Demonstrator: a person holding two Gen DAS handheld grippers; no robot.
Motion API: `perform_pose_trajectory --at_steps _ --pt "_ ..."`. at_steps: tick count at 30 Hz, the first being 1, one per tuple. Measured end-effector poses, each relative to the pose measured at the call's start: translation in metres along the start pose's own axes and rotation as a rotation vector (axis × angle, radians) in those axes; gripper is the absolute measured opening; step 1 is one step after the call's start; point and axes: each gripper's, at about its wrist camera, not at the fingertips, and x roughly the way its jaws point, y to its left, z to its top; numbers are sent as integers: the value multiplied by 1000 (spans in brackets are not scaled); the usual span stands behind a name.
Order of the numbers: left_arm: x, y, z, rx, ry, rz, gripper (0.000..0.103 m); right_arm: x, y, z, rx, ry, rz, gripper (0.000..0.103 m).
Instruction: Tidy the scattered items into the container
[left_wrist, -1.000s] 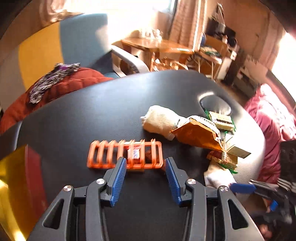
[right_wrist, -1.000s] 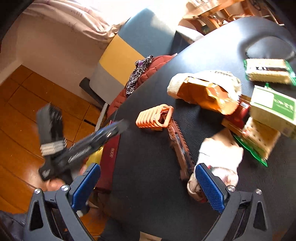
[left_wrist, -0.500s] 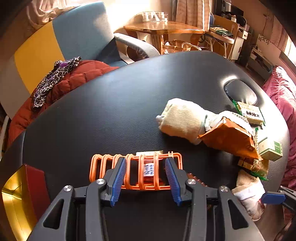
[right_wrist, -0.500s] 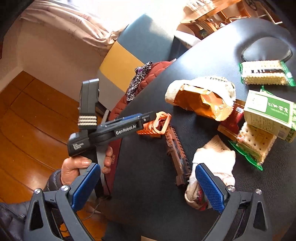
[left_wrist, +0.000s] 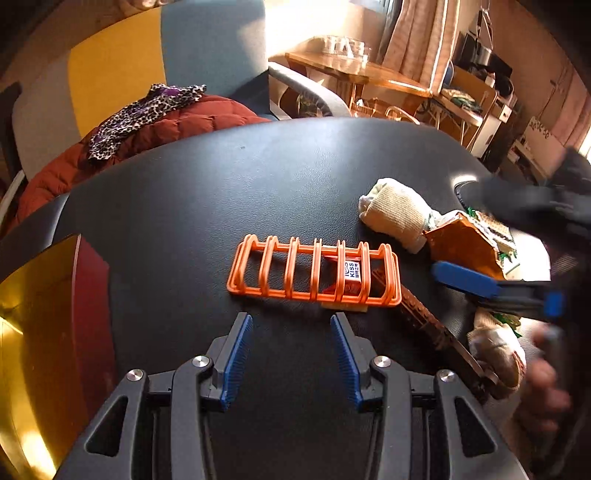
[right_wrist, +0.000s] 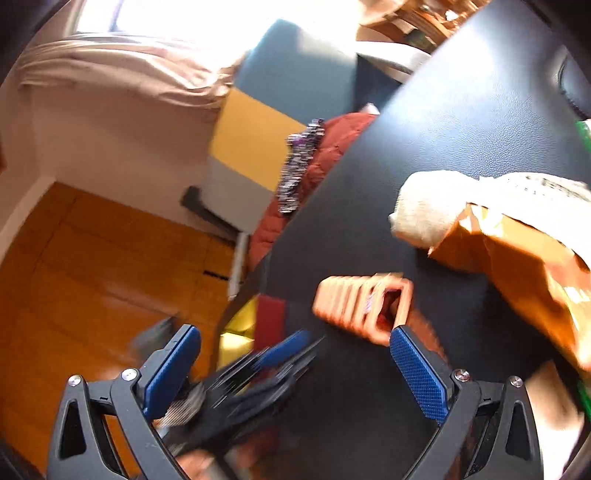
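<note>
An orange plastic rack (left_wrist: 314, 273) lies flat on the black padded table (left_wrist: 207, 192), with a small white-labelled candy packet (left_wrist: 351, 273) inside it. My left gripper (left_wrist: 291, 354) hovers just short of the rack, open with nothing between its fingers. A gold and red box (left_wrist: 44, 314) stands open at the table's left edge. My right gripper (right_wrist: 295, 373) is wide open and holds nothing; the rack (right_wrist: 365, 306) sits just beyond its right finger (right_wrist: 417, 373). The left gripper shows as a blur between the right fingers.
A beige sock (left_wrist: 395, 214), an orange snack bag (left_wrist: 465, 243), a brown strip (left_wrist: 424, 317) and a rolled sock (left_wrist: 498, 354) lie right of the rack. A blue and yellow armchair (left_wrist: 166, 55) with a rust jacket (left_wrist: 155, 136) stands behind the table. Wood floor (right_wrist: 92, 277) lies beside it.
The left gripper pulled back from straddling the rack, which now lies ahead of its tips. The right gripper swung in towards the rack; its view is blurred.
</note>
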Motion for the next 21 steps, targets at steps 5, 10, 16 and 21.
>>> perform_pose_trajectory --at_steps 5,10,16,21 --pt "-23 21 -13 -68 -35 -43 45 35 -13 15 47 32 -87 103" --pt "-42 39 -27 -119 -64 -39 45 62 1 25 39 83 21 103" --pt "-63 60 -48 -181 -96 -34 45 74 59 -6 -113 217 209 103" --pt "-72 68 -69 -203 -84 -11 45 86 79 -43 -116 303 306 103"
